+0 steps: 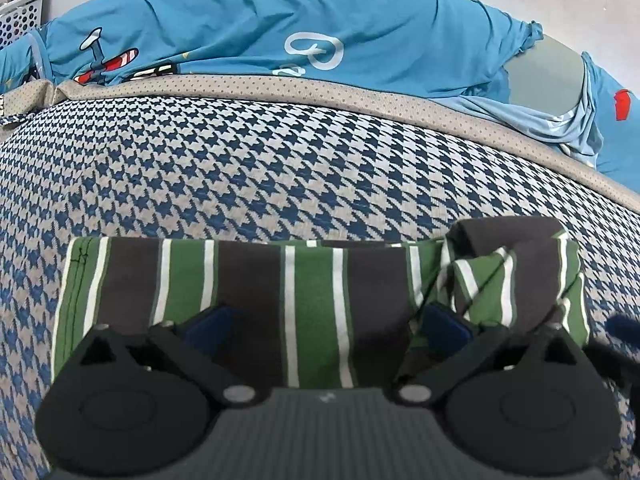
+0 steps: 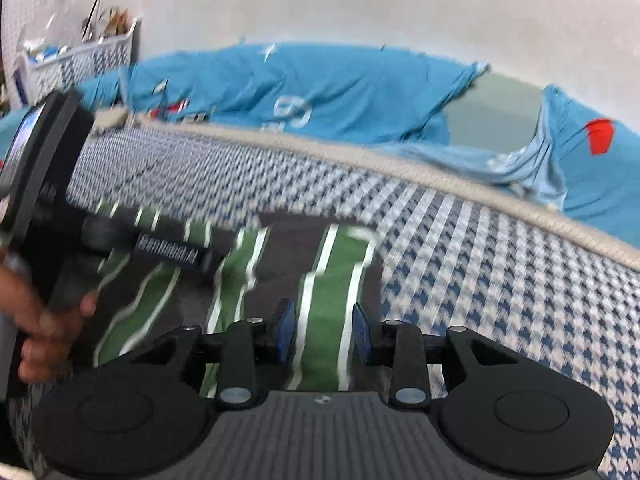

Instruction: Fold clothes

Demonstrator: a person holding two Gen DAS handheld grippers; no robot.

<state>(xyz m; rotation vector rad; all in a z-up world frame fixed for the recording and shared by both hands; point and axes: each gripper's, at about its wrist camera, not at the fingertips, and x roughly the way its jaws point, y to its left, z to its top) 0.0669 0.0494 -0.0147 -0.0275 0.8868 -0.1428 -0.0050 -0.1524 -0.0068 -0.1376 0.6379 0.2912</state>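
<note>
1. Nearest in the left wrist view, we log the left gripper (image 1: 326, 330) low over the striped garment (image 1: 248, 288), jaws spread wide with cloth between them but nothing pinched.
2. The right gripper (image 2: 324, 334) sits over the garment's right edge, jaws partly open, a green stripe between the blue pads (image 2: 285, 330), no grip that we can confirm. This view is motion-blurred.
3. At the left of the right wrist view, a hand (image 2: 44, 320) holds the other tool's handle.
4. The garment lies on the houndstooth cover (image 1: 280, 168) as a compact rectangle; its right end carries a bunched, turned-over flap (image 1: 512, 276).
5. Judgement: this fits either a fold midway or a folded piece being tidied. We cannot settle which.
6. Any next contact calls for squaring that lumpy right end without dragging the flat layers.
7. Farthest: blue printed bedding (image 1: 280, 28) and a white basket (image 1: 20, 16) against the wall.
</note>
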